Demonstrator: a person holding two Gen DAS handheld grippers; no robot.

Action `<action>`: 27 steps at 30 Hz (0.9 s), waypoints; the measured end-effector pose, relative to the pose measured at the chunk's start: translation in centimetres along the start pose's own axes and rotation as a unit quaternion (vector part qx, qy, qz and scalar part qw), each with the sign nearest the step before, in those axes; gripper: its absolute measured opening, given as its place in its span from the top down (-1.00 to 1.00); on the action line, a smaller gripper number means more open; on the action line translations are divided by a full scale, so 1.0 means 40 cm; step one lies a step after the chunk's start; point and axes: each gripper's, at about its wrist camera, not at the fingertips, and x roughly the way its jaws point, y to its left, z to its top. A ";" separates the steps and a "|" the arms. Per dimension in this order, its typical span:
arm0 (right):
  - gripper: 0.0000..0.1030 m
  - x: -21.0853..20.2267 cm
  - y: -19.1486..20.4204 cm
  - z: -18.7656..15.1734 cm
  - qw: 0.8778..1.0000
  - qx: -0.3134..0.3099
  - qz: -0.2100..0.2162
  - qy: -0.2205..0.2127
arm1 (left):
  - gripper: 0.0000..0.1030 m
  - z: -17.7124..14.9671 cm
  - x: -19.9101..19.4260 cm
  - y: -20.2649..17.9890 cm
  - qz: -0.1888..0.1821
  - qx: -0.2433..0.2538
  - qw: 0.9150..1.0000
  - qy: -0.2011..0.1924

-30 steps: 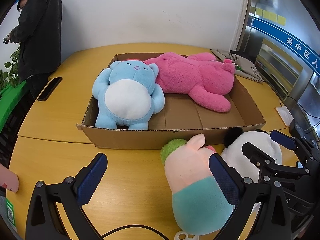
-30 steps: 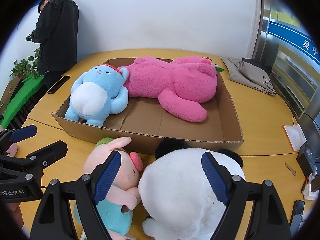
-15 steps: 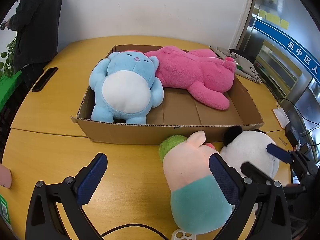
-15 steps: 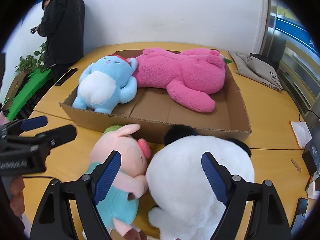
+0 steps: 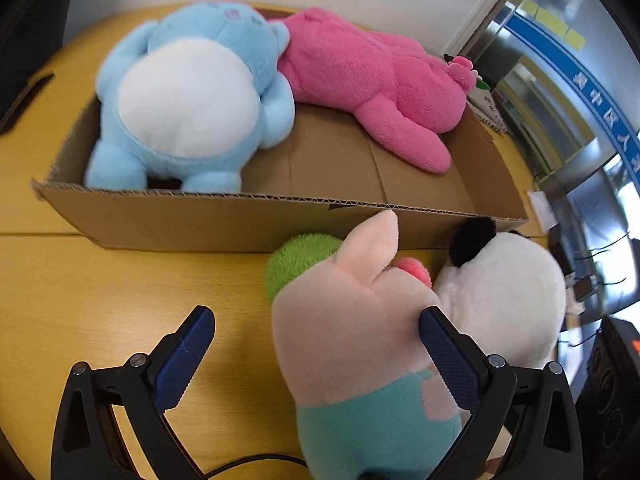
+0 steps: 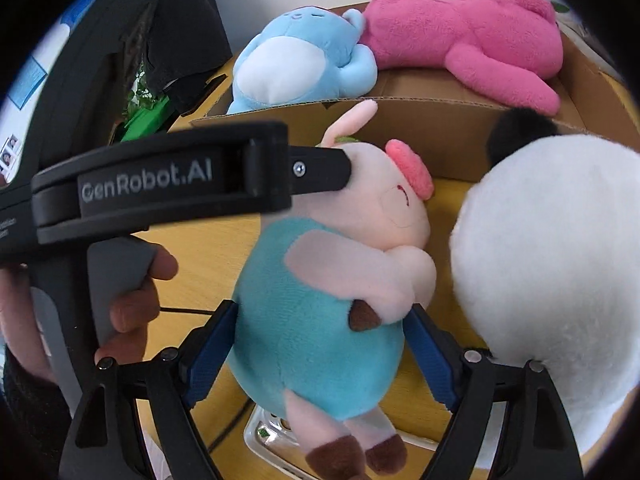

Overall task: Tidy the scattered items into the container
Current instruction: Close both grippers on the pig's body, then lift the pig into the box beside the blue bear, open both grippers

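Observation:
A pink pig plush in a teal shirt (image 5: 352, 340) (image 6: 320, 320) lies on the yellow table before the cardboard box (image 5: 256, 220) (image 6: 440, 136). A white panda plush (image 5: 504, 300) (image 6: 552, 280) lies to its right. My left gripper (image 5: 316, 344) is open, its right finger against the pig's side. It also shows in the right wrist view (image 6: 316, 172), one finger pressing the pig's head. My right gripper (image 6: 320, 344) is open with the pig's teal body between its fingers. A blue bear (image 5: 188, 96) and a pink plush (image 5: 380, 84) lie inside the box.
A clear phone case (image 6: 276, 440) lies under the pig's feet. A hand (image 6: 132, 312) holds the left gripper's handle. A person in black (image 6: 180, 32) and green plants stand beyond the table. A grey bag (image 5: 488, 108) lies behind the box.
Both grippers moved forward and closer to the pig. The right gripper shifted left from the panda to straddle the pig's body. The left gripper's finger now touches the pig.

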 end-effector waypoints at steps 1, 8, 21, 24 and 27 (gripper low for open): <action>-0.61 -0.001 -0.003 -0.002 1.000 0.001 0.003 -0.001 | -1.00 -0.005 0.007 0.003 -0.008 -0.002 1.000 0.005; -0.64 0.015 0.017 -0.011 1.000 -0.016 -0.001 0.010 | -0.98 -0.023 0.016 -0.017 -0.042 0.008 0.998 0.038; -0.46 0.014 0.067 -0.035 0.999 -0.053 -0.005 -0.010 | -0.50 -0.028 0.011 -0.003 -0.046 0.001 0.998 0.045; -0.38 -0.003 0.080 -0.035 0.998 -0.058 0.001 -0.021 | -0.48 -0.030 -0.029 -0.018 -0.036 0.001 0.999 0.028; -0.37 -0.041 0.089 -0.031 0.997 -0.060 0.015 -0.038 | -0.48 -0.022 -0.096 -0.067 -0.010 0.028 1.000 -0.010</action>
